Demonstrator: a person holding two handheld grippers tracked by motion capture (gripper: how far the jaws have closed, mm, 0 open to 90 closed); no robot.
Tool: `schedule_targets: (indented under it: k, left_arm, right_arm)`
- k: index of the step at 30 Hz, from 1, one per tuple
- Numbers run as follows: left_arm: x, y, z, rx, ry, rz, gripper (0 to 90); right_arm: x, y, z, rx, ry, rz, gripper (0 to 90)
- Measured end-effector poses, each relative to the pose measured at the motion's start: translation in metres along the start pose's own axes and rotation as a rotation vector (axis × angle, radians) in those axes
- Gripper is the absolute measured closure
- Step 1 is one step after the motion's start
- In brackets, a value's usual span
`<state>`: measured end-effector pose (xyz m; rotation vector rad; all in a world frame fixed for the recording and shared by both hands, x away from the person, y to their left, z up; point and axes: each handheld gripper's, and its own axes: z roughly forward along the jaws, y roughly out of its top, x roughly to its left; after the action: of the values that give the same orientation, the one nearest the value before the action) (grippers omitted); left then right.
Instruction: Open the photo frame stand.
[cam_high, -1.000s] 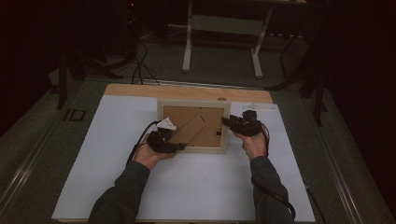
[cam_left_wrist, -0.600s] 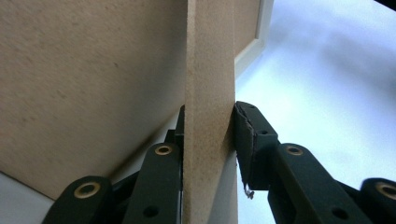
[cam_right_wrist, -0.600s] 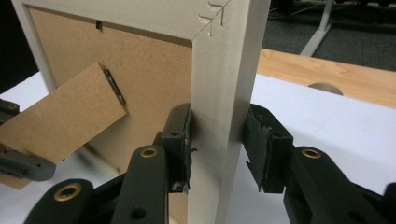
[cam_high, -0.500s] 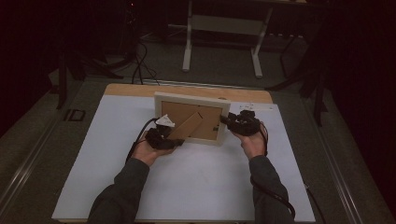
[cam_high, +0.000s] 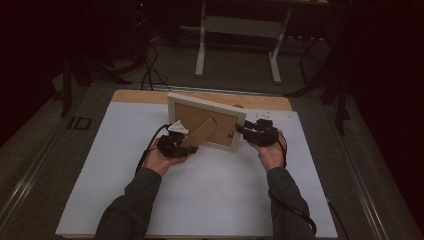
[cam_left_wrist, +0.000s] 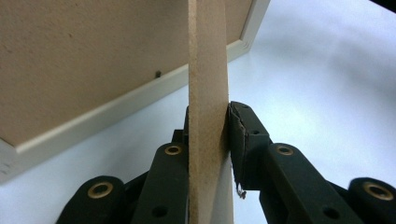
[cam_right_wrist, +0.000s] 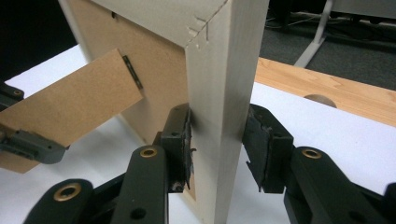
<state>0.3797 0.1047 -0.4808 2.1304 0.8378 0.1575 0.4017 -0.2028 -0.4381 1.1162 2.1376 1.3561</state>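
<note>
High view: a picture frame (cam_high: 206, 121) stands tilted on the white table cover (cam_high: 200, 200), its long axis across the table, fibreboard back toward the person. Left gripper view: the left gripper (cam_left_wrist: 210, 135), jaws just closing, pinches the flat fibreboard stand leg (cam_left_wrist: 208, 93). Right gripper view: the right gripper (cam_right_wrist: 217, 140) clamps the frame's pale, smooth wooden side rail, mitred at the corner.
</note>
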Motion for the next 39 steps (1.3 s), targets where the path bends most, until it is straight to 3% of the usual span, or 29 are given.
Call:
schedule_targets:
  k: [20,25,29,39]
  left_arm:
    - [0.002,-0.001,0.002,-0.021,-0.014,-0.031,79.4]
    - [0.000,-0.001,0.001,-0.009,0.022,-0.005,73.2]
    - [0.000,0.001,-0.007,-0.057,0.015,-0.024,67.9]
    - [-0.001,0.001,-0.010,-0.054,0.025,-0.018,76.6]
  right_arm:
    - [0.004,-0.003,-0.006,-0.003,0.027,-0.032,62.6]
    - [0.007,-0.004,-0.008,-0.002,0.038,-0.054,62.7]
    - [0.010,-0.005,-0.010,-0.001,0.048,-0.075,62.7]
    - [0.017,-0.007,-0.013,0.008,0.055,-0.104,62.2]
